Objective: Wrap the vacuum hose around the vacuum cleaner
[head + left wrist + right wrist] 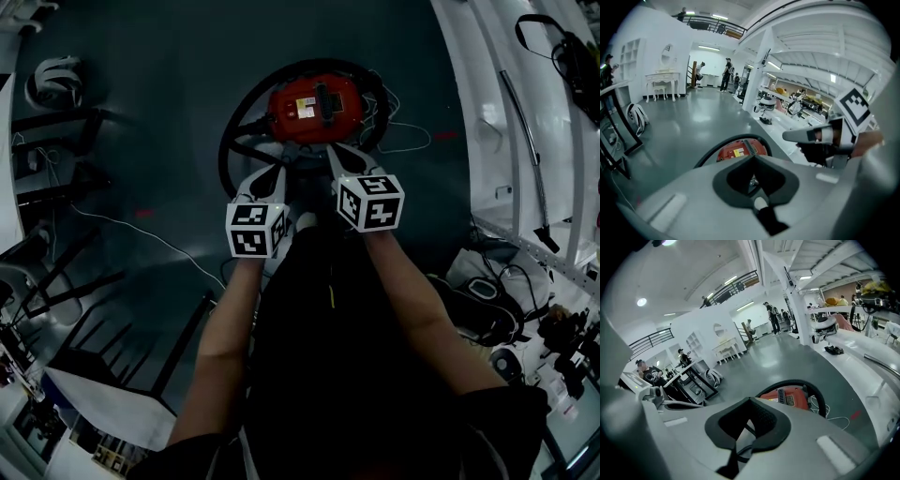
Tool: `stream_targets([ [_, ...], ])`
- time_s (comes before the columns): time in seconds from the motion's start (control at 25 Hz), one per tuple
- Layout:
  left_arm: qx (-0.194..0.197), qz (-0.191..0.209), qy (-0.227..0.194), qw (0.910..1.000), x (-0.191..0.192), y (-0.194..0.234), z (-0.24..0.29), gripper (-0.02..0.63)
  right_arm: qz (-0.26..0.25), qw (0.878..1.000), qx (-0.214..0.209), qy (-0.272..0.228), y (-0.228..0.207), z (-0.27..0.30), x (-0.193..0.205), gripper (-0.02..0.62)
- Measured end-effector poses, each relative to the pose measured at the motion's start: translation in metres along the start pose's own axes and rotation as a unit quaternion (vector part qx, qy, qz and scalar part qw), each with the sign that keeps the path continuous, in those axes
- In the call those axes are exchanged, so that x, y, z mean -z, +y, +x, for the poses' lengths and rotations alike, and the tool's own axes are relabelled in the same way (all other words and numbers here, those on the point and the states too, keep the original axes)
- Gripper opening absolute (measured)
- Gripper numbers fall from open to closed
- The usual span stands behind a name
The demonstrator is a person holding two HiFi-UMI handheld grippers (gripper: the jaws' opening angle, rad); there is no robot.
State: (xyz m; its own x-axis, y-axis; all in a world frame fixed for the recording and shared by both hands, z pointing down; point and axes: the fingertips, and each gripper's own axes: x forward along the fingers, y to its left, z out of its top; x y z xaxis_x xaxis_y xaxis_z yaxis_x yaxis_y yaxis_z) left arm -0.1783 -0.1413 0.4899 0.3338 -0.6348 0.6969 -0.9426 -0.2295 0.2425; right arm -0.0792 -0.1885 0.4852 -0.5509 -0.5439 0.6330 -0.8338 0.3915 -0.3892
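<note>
With the left gripper (274, 172) and right gripper (336, 157) both closed on nothing, I'd just check the black rubbery vacuum hose (234, 131) hugs the red plastic vacuum cleaner (314, 108) snugly.

So in the head view the vacuum cleaner (314, 108) sits on the floor at top centre, with the hose (228, 141) ringed around it and bulging out to its left. My left gripper (272, 173) and right gripper (339, 161) are side by side just below it, well apart from the bag (52, 80) in the upper left. A thin cable (141, 230) crosses the floor at mid left. The bench (487, 122) curves down the right side, with a long tube (525, 131) lying on it.
</note>
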Motion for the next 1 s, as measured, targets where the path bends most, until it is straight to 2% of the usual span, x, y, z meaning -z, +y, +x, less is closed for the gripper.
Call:
stream_targets([
  [0.48,0.006,0.001,-0.023,0.9997,-0.033,-0.024,-0.024,0.011,-0.016,1.0,0.007,-0.015,0.024,-0.04,-0.007,-0.006],
  [1.0,0.018,0.008,-0.016,0.9997,-0.027,-0.048,-0.023,0.011,-0.011,0.999,0.03,-0.015,0.009,-0.06,0.002,-0.006],
])
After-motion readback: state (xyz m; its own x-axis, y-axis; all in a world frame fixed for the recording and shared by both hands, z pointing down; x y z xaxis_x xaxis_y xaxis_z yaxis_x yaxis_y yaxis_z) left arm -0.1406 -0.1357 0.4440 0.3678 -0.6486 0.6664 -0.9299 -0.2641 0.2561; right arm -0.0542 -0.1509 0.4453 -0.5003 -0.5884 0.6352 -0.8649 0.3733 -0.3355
